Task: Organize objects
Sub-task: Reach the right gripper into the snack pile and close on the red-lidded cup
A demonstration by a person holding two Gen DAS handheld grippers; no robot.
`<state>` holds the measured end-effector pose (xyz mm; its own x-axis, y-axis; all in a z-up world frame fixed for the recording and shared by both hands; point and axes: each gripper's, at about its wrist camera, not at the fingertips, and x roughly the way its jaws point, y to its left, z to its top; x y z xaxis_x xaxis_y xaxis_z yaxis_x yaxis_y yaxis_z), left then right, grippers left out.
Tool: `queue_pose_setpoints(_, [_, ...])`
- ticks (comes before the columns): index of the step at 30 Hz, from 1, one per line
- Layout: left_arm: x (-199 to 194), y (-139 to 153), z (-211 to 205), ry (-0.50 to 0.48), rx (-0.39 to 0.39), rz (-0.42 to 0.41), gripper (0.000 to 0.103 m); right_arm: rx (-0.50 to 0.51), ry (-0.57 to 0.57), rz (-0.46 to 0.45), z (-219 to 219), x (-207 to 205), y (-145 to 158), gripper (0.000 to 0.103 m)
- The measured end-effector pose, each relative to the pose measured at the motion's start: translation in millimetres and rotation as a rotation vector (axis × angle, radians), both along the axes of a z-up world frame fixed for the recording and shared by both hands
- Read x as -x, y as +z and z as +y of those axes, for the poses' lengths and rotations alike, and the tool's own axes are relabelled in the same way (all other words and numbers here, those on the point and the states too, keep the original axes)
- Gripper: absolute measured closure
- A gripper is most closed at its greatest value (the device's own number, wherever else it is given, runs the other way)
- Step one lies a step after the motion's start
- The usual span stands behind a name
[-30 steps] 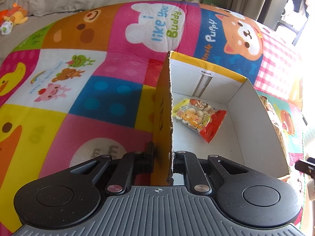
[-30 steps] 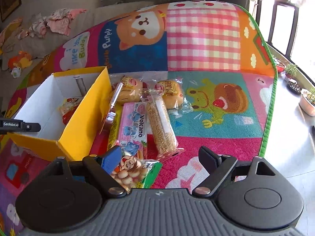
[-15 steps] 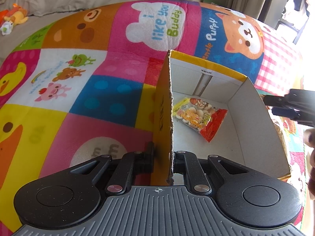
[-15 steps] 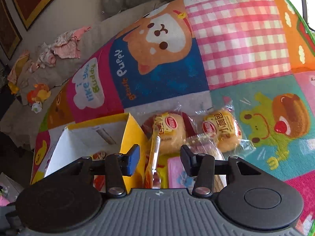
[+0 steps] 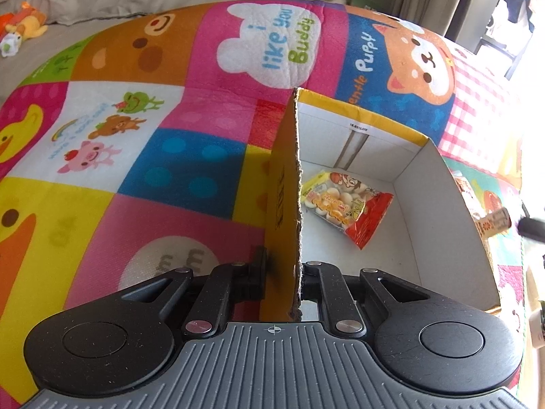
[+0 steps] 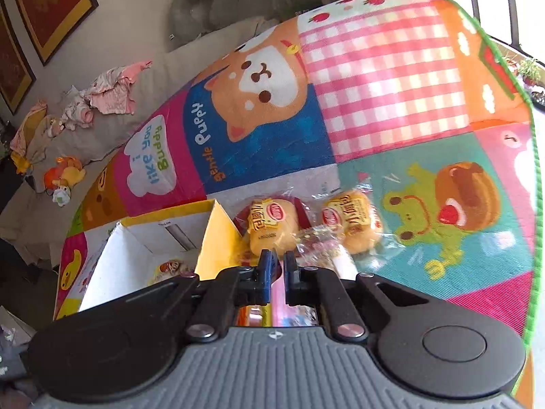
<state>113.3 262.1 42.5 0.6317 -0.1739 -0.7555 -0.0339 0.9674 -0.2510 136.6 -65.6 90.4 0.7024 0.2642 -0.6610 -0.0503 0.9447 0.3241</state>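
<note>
My left gripper (image 5: pixel 282 266) is shut on the near left wall of the yellow cardboard box (image 5: pixel 446 238), one finger outside and one inside. A red and yellow snack bag (image 5: pixel 347 204) lies on the box's white floor. My right gripper (image 6: pixel 277 267) stands just right of the box (image 6: pixel 218 238), its jaws shut on the thin edge of a snack packet (image 6: pixel 264 313) that shows below the fingers. Two wrapped buns (image 6: pixel 272 228) (image 6: pixel 354 225) and a clear-wrapped bar (image 6: pixel 323 242) lie beyond it on the mat. In the left wrist view the right gripper (image 5: pixel 531 226) is a blur beside a packet end (image 5: pixel 494 223).
A colourful patchwork play mat (image 6: pixel 391 85) covers the floor. Its green edge (image 6: pixel 536 170) runs along the right, with bare floor beyond. A grey sofa (image 6: pixel 153 78) with clothes and soft toys (image 6: pixel 64 177) stands behind the mat.
The right gripper's jaws went from wide open to shut while it swung towards the box and rolled. The left gripper and the box have not moved.
</note>
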Motion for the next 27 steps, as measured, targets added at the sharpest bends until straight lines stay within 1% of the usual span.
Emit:
queue_pose_setpoints(3, [0.7,-0.1,0.4,-0.004,0.000,-0.003,0.089,0.029,-0.009,-0.009,-15.1,38.2,5.6,0.098])
queue_pose_setpoints(6, [0.8,-0.1,0.5,-0.003,0.001,-0.004,0.089,0.100,0.030,-0.014,-18.1,65.4,7.0,0.097])
queue_pose_setpoints(8, [1.1,0.1,0.4,0.000,0.002,-0.004,0.090,0.099,0.046,-0.012,-18.8,72.2,6.3,0.097])
queue_pose_setpoints(10, [1.6,0.4,0.1,0.004,0.001,-0.002,0.090,0.070,0.040,-0.017,-19.6,70.0,6.0,0.094])
queue_pose_setpoints(11, [1.8,0.6,-0.1,0.004,-0.001,-0.001,0.090,0.050,0.034,-0.021,-18.5,65.4,5.7,0.089])
queue_pose_setpoints(12, [1.8,0.9,-0.3,0.005,-0.002,0.000,0.090,0.027,0.031,-0.026,-17.7,59.5,5.2,0.080])
queue_pose_setpoints(13, [1.7,1.0,-0.5,0.005,-0.002,0.001,0.090,0.009,0.026,-0.032,-16.7,53.2,4.8,0.077])
queue_pose_setpoints(14, [1.6,1.0,-0.3,0.005,-0.002,0.002,0.090,-0.013,0.020,-0.040,-13.7,43.6,3.5,0.068])
queue_pose_setpoints(15, [1.5,1.1,-0.3,0.006,-0.001,0.002,0.090,-0.026,0.011,-0.048,-11.3,35.1,2.3,0.061])
queue_pose_setpoints(16, [1.3,1.1,-0.1,0.006,-0.001,0.003,0.090,-0.032,-0.003,-0.057,-8.5,26.8,0.5,0.060])
queue_pose_setpoints(18, [1.2,1.1,0.3,0.006,0.000,0.004,0.089,-0.034,-0.025,-0.045,-2.4,7.4,-6.3,0.060])
queue_pose_setpoints(20, [1.1,1.1,0.5,0.005,0.001,0.004,0.089,-0.064,-0.032,-0.005,0.1,-9.7,-16.4,0.061])
queue_pose_setpoints(22, [1.0,0.8,1.0,0.003,0.007,0.004,0.089,-0.099,-0.022,0.046,1.8,-19.2,-25.5,0.075])
queue_pose_setpoints(23, [0.8,0.5,1.4,0.002,0.009,0.004,0.089,-0.109,-0.001,0.069,4.8,-19.7,-29.2,0.090])
queue_pose_setpoints(25, [0.0,0.2,1.6,0.001,0.012,0.006,0.089,-0.104,0.033,0.068,9.5,-11.9,-27.7,0.091])
queue_pose_setpoints(27, [0.3,0.0,1.6,0.001,0.013,0.005,0.089,-0.052,0.038,0.044,12.0,2.5,-20.4,0.093])
